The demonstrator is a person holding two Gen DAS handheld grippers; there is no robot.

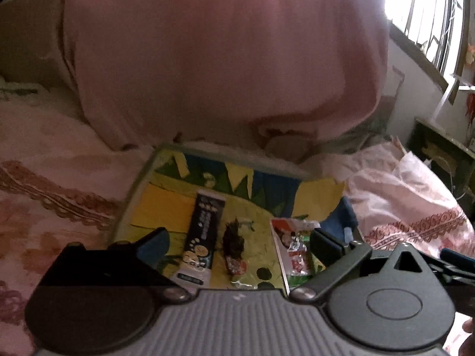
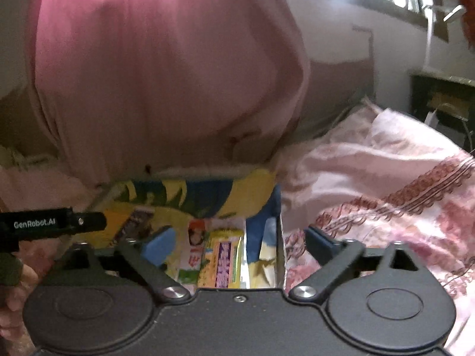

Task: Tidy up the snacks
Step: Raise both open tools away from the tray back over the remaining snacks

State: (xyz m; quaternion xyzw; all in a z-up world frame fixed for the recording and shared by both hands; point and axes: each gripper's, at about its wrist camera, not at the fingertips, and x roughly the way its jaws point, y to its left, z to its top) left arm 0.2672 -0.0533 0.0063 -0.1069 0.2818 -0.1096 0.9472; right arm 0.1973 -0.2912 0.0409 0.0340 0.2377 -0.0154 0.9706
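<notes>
In the left wrist view, a long black snack packet (image 1: pixel 202 234), a small dark snack with a red end (image 1: pixel 234 246) and a red-white-green packet (image 1: pixel 294 252) lie on a yellow, blue and green cartoon mat (image 1: pixel 166 204). My left gripper (image 1: pixel 240 243) is open above them, holding nothing. In the right wrist view, the red-white-green packet (image 2: pixel 194 255) and a yellow-purple packet (image 2: pixel 225 261) lie side by side on the mat (image 2: pixel 225 187). My right gripper (image 2: pixel 240 243) is open over them and empty.
The mat lies on a bed with pink patterned bedding (image 2: pixel 386 184). A big pink bundle of cloth (image 1: pixel 222 53) rises just behind the mat. A dark cabinet (image 1: pixel 439 151) and a barred window (image 1: pixel 430 9) are at the right. The left gripper's body (image 2: pixel 50 225) shows at left.
</notes>
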